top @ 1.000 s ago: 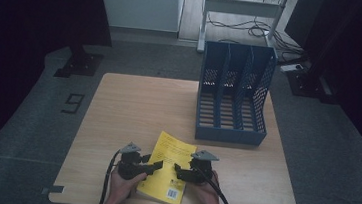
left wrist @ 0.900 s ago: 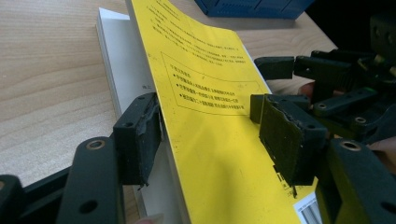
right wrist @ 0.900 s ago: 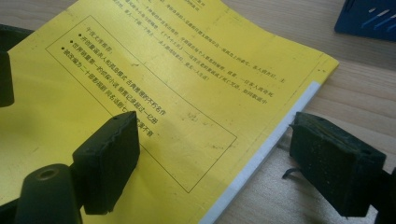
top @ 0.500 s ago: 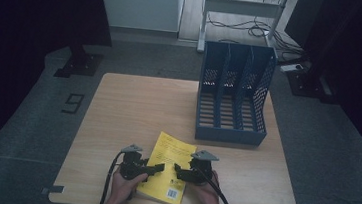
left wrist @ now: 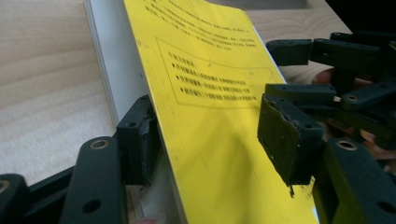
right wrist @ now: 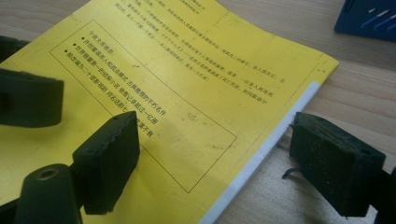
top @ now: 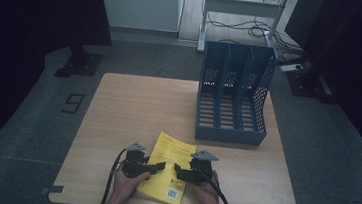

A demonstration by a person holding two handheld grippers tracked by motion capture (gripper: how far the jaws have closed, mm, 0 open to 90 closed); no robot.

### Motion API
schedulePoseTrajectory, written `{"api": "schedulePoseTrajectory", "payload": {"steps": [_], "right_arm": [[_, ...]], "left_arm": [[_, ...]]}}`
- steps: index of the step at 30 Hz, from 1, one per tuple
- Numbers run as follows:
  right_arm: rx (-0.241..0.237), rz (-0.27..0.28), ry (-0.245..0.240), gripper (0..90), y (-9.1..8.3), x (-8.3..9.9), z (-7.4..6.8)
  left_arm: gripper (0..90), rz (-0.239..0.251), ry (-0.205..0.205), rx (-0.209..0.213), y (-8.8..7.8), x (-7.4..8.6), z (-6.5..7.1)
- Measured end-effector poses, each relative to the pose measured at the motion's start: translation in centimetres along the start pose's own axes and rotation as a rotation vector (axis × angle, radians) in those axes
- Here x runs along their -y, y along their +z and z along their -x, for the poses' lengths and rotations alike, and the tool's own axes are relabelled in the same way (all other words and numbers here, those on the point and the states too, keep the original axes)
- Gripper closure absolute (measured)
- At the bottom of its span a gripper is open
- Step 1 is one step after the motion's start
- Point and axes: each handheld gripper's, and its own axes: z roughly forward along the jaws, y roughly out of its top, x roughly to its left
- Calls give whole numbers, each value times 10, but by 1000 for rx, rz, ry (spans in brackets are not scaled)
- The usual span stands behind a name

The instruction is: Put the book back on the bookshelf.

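Yellow book (top: 168, 167), blue file rack (top: 234, 94), black tongs (top: 158, 167)

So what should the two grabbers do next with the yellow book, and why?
Probably squeeze shut. The left gripper and right gripper each straddle an edge of the yellow book with open jaws, so nothing grips it yet. Once held, it could go to the blue file rack.

A light wooden table (top: 133, 107) stands on a grey speckled floor (top: 30, 132). Beyond its far edge rises a pale wall panel (top: 138, 2), and beside that a white metal shelf frame (top: 241, 7) with loose cables (top: 265, 37) on the floor beneath. Dark curtains (top: 32, 7) close both sides. A number nine mark (top: 73, 102) lies on the floor off the table's left edge. The light is dim.
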Motion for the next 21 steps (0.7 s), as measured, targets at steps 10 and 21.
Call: {"api": "schedulePoseTrajectory", "payload": {"steps": [10,21], "right_arm": [[0,1,1,162,0,0,0],[-6,1,6,162,0,0,1]], "left_arm": [[502,-6,30,-27,-2,-3,1],[512,-26,32,-17,1,-17,2]]}}
